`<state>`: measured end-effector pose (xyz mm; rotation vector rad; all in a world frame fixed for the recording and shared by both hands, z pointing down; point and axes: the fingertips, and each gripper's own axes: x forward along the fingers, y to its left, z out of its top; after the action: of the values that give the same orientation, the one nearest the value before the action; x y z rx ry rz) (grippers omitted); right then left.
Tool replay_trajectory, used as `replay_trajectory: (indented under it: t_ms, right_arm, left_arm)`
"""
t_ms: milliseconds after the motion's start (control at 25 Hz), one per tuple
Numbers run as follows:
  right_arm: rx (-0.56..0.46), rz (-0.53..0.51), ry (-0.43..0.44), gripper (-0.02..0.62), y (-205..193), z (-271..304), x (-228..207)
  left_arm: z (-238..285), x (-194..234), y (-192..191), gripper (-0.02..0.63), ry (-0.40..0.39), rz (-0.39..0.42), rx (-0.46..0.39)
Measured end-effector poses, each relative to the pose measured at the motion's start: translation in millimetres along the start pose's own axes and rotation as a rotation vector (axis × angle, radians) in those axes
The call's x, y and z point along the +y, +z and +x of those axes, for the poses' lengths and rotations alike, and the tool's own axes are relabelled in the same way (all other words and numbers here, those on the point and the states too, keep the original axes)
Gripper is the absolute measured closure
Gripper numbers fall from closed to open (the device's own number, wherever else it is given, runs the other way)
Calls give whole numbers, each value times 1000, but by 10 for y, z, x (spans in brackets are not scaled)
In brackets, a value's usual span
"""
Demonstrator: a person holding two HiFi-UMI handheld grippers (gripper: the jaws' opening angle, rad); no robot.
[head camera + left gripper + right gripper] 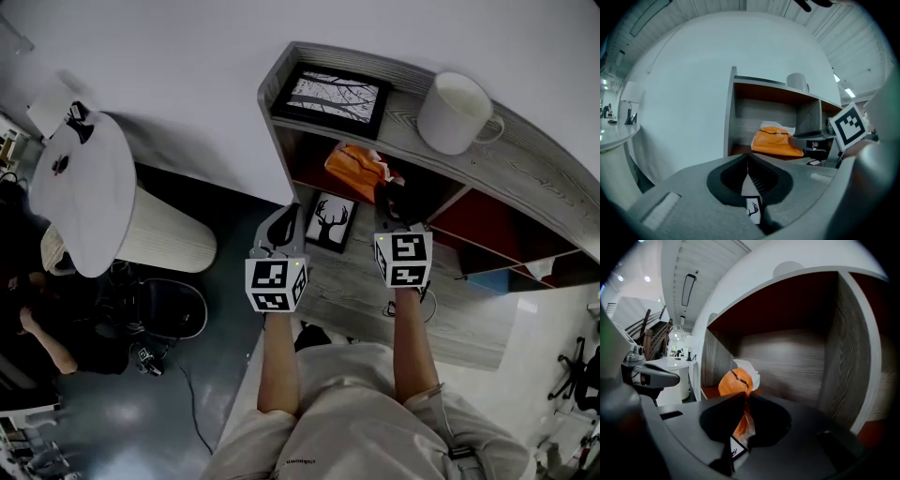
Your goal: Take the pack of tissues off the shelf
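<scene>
The orange pack of tissues [354, 161] lies in the shelf's [525, 173] upper left compartment, with white tissue sticking out of its top. My right gripper [386, 194] reaches into that compartment, and its jaws stand narrow, pinching the near end of the pack [736, 383]. In the left gripper view the pack [776, 140] sits on the red-brown shelf floor with the right gripper [812, 138] at its right end. My left gripper [283, 217] hangs outside the shelf, in front of the lower level, jaws together and empty.
On the shelf top stand a framed tree picture [337, 94] and a white mug [455, 111]. A small deer picture [330, 223] leans on the lower level under the pack. A vertical divider [855, 357] closes the compartment on the right. A round white table [80, 187] stands at left.
</scene>
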<state>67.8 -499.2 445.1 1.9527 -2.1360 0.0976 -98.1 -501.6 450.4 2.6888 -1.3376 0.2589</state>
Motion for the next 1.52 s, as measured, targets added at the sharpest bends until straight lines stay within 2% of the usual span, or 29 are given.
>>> replay_trajectory:
  t_ms: [560, 960, 1160, 1520]
  right_arm:
    - [-97, -21, 44, 569, 171, -295, 86]
    - [-151, -33, 130, 574, 212, -589, 366]
    - [-192, -8, 215, 574, 198, -706, 535]
    - [-189, 4, 318, 574, 48, -845, 790]
  left_arm:
    - [-402, -141, -74, 595, 98, -31, -28]
    - [-820, -240, -169, 595, 179, -45, -33]
    - [-992, -334, -207, 595, 188, -41, -37]
    - [-1229, -375, -264, 595, 239, -32, -31]
